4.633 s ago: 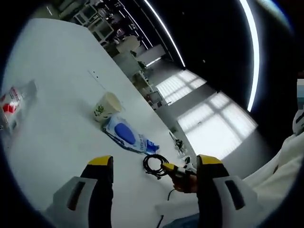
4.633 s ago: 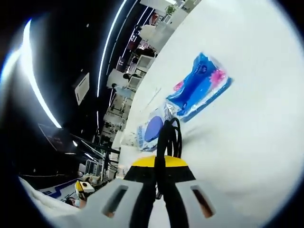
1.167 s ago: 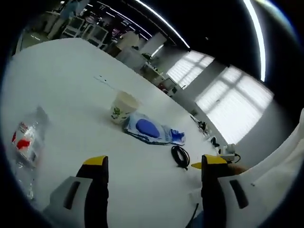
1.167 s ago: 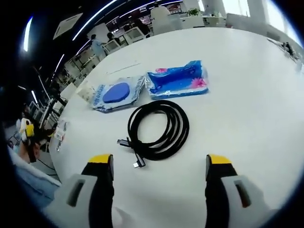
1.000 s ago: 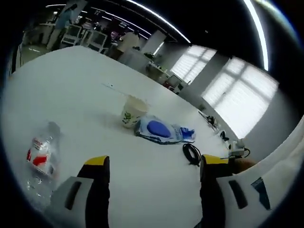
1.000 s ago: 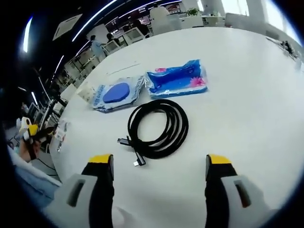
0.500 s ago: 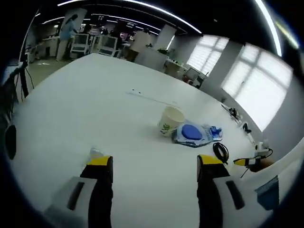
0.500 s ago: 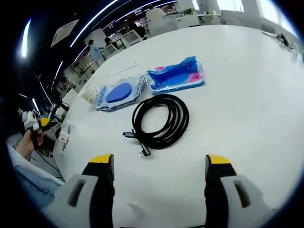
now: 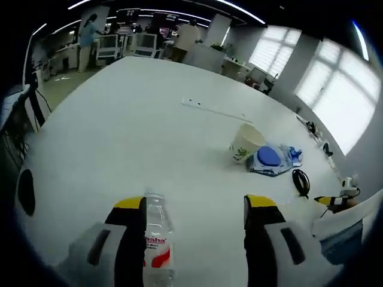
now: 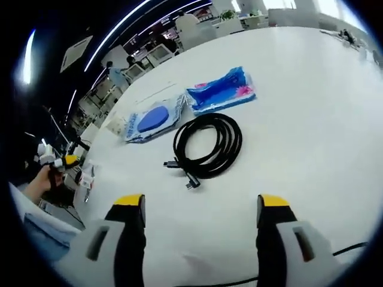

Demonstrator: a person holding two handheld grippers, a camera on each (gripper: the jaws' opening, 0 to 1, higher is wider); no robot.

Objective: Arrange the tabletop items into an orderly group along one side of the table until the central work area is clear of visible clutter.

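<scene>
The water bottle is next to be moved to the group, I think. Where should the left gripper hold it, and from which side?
Grip the bottle across its labelled body, coming in along the table from its base end. It seems to lie on its side, cap pointing away, already between the open jaws of the left gripper, so closing on the round body there should hold it; the neck looks too narrow.

bright windows (image 9: 335, 89), ceiling light strips (image 10: 128, 24), desks behind the white table (image 9: 119, 119).
</scene>
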